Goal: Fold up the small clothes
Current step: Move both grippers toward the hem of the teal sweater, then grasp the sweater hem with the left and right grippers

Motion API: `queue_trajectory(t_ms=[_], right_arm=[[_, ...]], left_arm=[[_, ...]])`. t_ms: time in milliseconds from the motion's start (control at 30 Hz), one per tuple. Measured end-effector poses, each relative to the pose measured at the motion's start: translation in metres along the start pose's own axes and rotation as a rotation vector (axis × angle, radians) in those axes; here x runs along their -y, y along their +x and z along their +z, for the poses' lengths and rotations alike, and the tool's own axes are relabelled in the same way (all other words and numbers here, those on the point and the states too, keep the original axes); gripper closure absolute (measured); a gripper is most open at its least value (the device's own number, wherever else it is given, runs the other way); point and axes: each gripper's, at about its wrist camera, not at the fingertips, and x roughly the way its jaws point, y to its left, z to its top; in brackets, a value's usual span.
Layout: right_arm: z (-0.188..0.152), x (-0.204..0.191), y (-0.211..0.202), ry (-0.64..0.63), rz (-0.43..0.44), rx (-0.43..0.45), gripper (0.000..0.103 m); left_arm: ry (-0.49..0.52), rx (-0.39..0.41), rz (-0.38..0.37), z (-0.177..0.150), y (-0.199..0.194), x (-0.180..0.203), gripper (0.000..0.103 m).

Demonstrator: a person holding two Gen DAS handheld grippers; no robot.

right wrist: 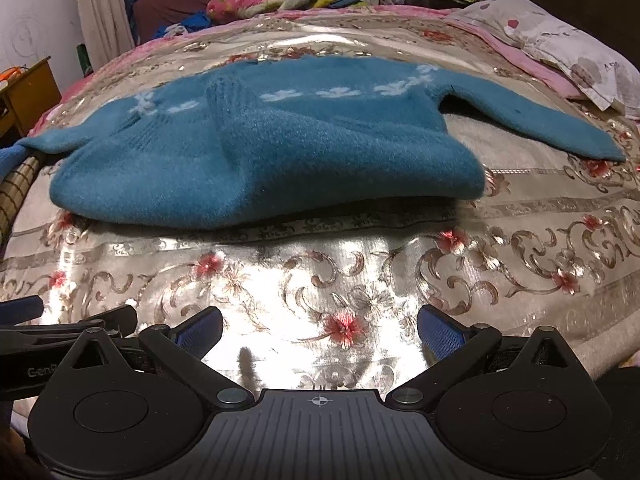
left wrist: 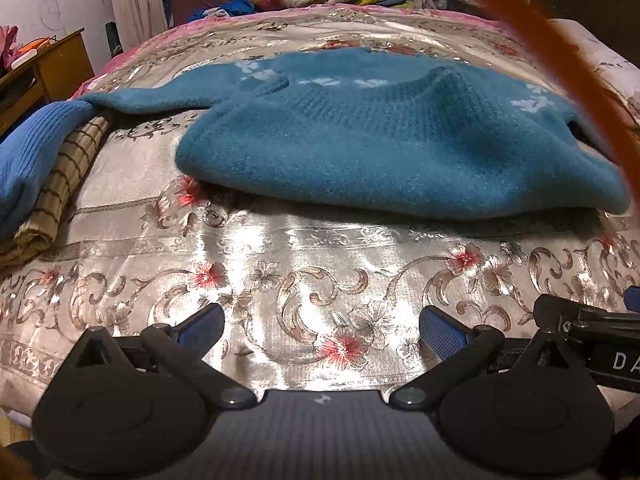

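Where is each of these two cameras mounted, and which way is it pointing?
Left wrist: sits on the left gripper, low over the bedspread, facing the sweater; its own open fingers show, plus part of the other gripper at right.
Right wrist: sits on the right gripper, facing the sweater from further right; its open fingers show, the left gripper's edge at left.
Shared: sweater, bedspread, checked cloth.

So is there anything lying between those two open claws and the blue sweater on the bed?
Nothing visible. Between the left gripper and the teal sweater lies only bare floral bedspread; likewise ahead of the right gripper. The folded checked cloth sits off to the left, out of the path. Both grippers are open and hold nothing.
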Motion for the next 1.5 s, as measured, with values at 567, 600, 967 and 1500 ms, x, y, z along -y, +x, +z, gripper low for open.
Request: queue_trajectory(t_ms=[567,600,967,1500], right_arm=[[0.011,-0.007,-0.001,-0.013,0.018,0.012,0.0],[0.012,-0.008,0.0,-0.015,0.019,0.014,0.0],[0.022,-0.013,0.0,-0.037,0.023,0.028,0.0],[0.043,-0.024,0.001,-0.074,0.051,0.061,0.0]], left_arm=[[0.014,0.021,0.005,0.01,-0.002,-0.005,0.0],[0.011,0.024,0.004,0.011,-0.002,-0.005,0.0],[0.008,0.033,0.003,0.019,-0.001,-0.009,0.0],[0.011,0.049,-0.003,0.036,0.003,-0.017,0.0]])
